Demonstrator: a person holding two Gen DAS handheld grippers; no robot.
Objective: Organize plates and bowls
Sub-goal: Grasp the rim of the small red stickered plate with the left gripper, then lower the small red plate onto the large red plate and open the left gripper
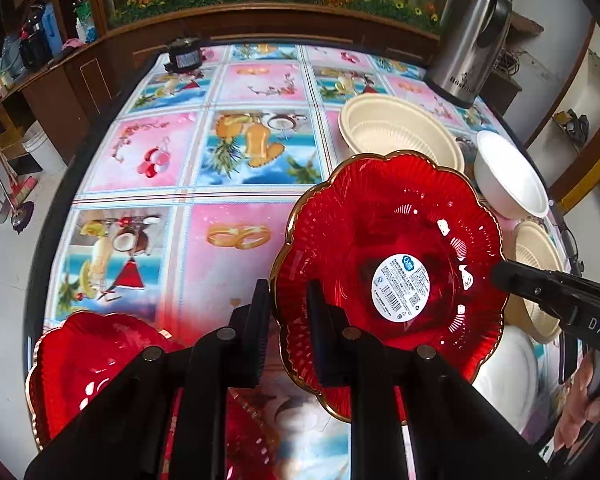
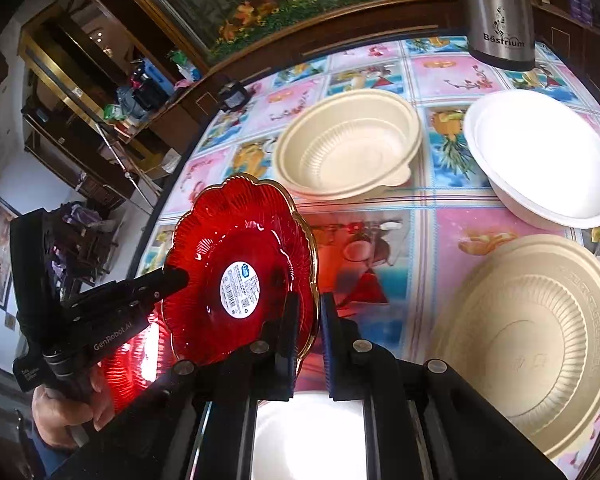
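A red translucent plate [image 1: 388, 240] with a scalloped gold rim and a white round sticker hangs tilted above the table, held from both sides. My left gripper [image 1: 289, 286] is shut on its left rim, the edge pinched between the black fingers. My right gripper [image 2: 311, 298] is shut on the opposite rim of the same red plate [image 2: 240, 264]. Each gripper shows in the other's view: the right gripper [image 1: 500, 276] at the plate's right edge, the left gripper [image 2: 176, 276] at its left edge. A second red plate [image 1: 92, 360] lies on the table below my left gripper.
On the patterned tablecloth [image 1: 220, 152] stand a deep cream bowl [image 2: 348, 148], a white bowl [image 2: 540, 164], and a ribbed cream bowl [image 2: 532, 340]. A white dish [image 2: 308, 432] lies under my right gripper. A steel kettle [image 2: 496, 12] stands at the far edge.
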